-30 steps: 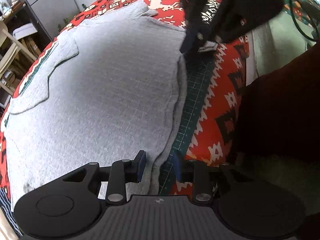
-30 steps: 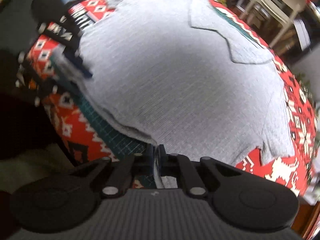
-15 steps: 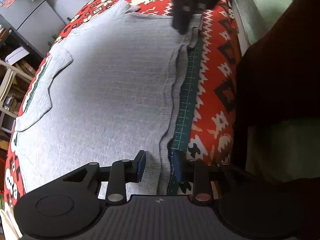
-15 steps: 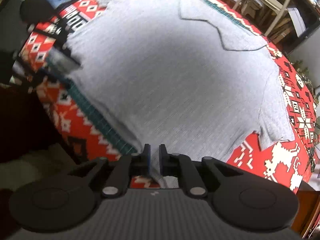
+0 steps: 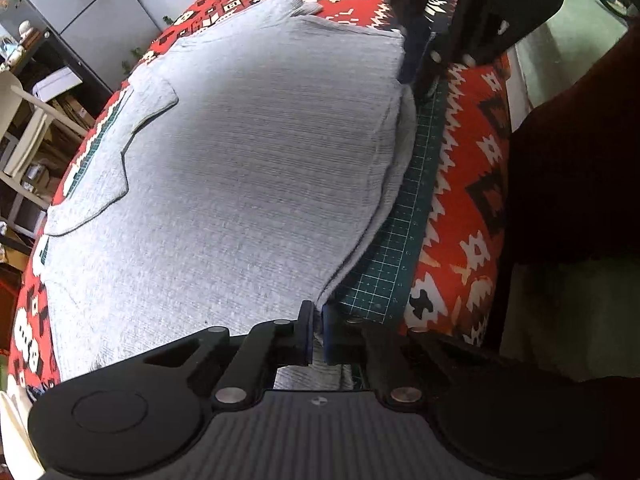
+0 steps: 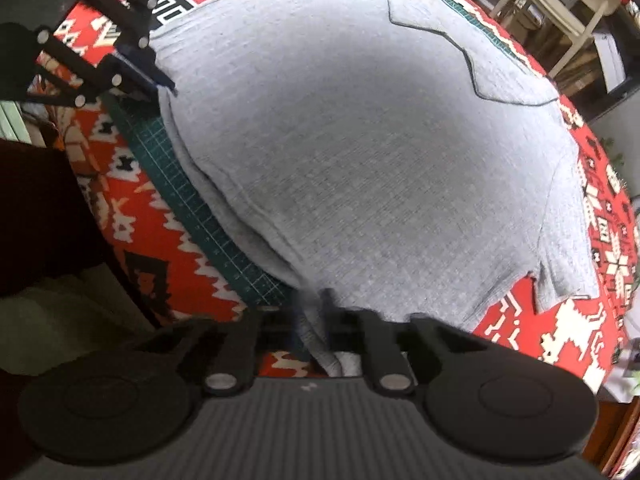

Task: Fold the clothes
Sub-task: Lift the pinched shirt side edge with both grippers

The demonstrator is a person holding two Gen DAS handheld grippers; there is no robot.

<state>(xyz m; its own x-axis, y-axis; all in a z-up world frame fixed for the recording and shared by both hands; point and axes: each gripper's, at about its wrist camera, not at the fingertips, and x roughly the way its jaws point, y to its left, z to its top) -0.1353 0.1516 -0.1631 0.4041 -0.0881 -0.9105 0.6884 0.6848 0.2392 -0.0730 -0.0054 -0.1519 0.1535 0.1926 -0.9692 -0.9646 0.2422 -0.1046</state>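
Garment: a grey T-shirt (image 5: 240,168) lies spread flat on the counter (image 5: 460,184), which carries a red patterned cloth; a green cutting mat (image 5: 404,232) shows as a strip just beside the shirt's near edge.

Left hand-held gripper (image 5: 316,334): you have its jaws nearly closed, pinching the hem corner of the shirt at the near edge. The same tool shows at the far left of the right wrist view (image 6: 160,80), nipping the other end of the same hem.

Right hand-held gripper (image 6: 312,320): grey cloth is bunched between its jaws, so you are holding the opposite hem corner; that part of the frame is blurred, so the exact jaw gap cannot be told.

Why held so: by my reading, one tool on each hem corner keeps the edge taut and level, so you can carry it as a straight line towards the far side for a fold.

Long axis: runs from the hem at your near edge away to the neckline at the far edge.

Pointing: collar end far, hem end near; one short sleeve (image 6: 568,264) lies out to the right, the other out to the left.

Lie: both layers are flat, and the hem's under layer peeks out slightly along the mat.
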